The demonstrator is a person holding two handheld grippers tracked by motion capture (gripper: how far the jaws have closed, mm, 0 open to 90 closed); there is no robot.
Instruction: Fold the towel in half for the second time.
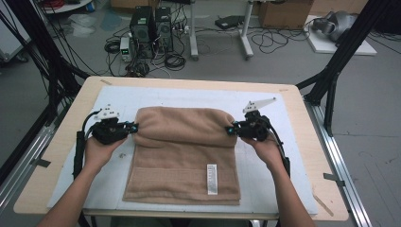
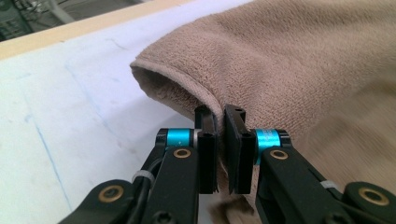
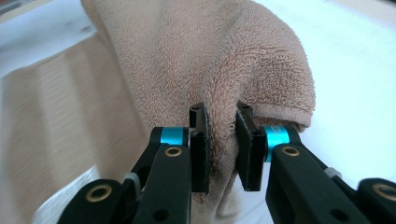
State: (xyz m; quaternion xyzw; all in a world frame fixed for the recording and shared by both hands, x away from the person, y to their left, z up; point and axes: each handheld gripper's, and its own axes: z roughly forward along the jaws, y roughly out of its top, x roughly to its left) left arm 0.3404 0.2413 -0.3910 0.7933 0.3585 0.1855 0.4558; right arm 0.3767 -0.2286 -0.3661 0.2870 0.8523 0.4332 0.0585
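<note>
**Tan terry towel, mid-fold with both grippers on the folded edge**

The tan terry-cloth towel point(image 1: 182, 158) lies in the middle of the white mat point(image 1: 283, 156) that covers the light wooden table point(image 1: 61, 137). Its far part is doubled over toward the person as a puffy roll, and the near part lies flat with a white care label point(image 1: 212, 179) showing near its right side.

Starting left of the towel: the left gripper point(image 1: 133, 127) sits right at the roll's left end. In the left gripper view its jaws are pinched on the hemmed edge of the cloth, with just a sliver between the pads and fabric in it. So it's clamped on the towel, not empty.

Right of the towel, the right gripper point(image 1: 230, 129) does the same at the roll's right end. In the right gripper view a thick bunch of terry is squeezed between its jaws.

My read is that this is a fold being carried toward the near edge. If so, the trick is to keep both hands level and moving together so the fold line stays straight. The right side has more cloth bunched in it than the left, so I'd watch for uneven layers there. Keep the edge just lifted off the lower layer so it doesn't drag and wrinkle, then line up the corners before letting go.
</note>
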